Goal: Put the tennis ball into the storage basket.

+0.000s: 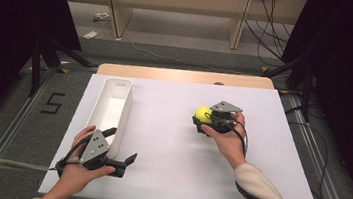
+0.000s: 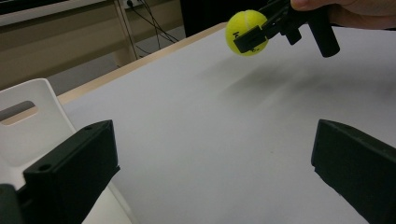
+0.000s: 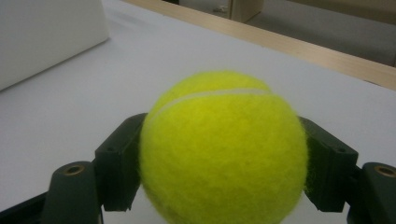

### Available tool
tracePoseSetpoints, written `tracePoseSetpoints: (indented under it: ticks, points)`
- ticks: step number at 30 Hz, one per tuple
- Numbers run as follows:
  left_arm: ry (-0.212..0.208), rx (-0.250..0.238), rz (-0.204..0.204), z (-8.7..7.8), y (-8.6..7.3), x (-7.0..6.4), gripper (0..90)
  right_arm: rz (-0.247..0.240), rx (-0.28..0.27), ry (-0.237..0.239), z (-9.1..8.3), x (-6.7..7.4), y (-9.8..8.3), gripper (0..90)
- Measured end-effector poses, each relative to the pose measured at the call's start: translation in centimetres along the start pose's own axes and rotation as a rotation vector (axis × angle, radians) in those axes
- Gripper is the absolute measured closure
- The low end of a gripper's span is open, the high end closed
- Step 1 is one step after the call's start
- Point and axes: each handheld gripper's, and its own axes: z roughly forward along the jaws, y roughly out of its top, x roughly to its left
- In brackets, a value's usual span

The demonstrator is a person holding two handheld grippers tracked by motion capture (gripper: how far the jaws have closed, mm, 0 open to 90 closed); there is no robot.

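Clearly, the right gripper (image 1: 204, 120) was clenched on the tennis ball (image 1: 202, 114), its jaws pressing both sides (seen close in the right gripper view), lifted just above the white table (image 1: 169, 144). Nothing lay between it and the white bin (image 1: 111, 107), well apart to the left. Beside that bin, the left gripper (image 1: 124, 163) stood wide open, holding nothing. The ball's (image 3: 223, 149) underside was cut off.

White bin (image 1: 109, 109) — white table (image 1: 169, 144).
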Motion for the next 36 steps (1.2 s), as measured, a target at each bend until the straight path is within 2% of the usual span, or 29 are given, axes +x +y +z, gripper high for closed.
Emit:
tracePoseSetpoints:
  ticks: [36]
  points:
    - [-0.005,-0.004,0.012,0.1,0.1,-0.3,0.5,-0.013,-0.002,0.031,0.4,1.6,0.2,26.7]
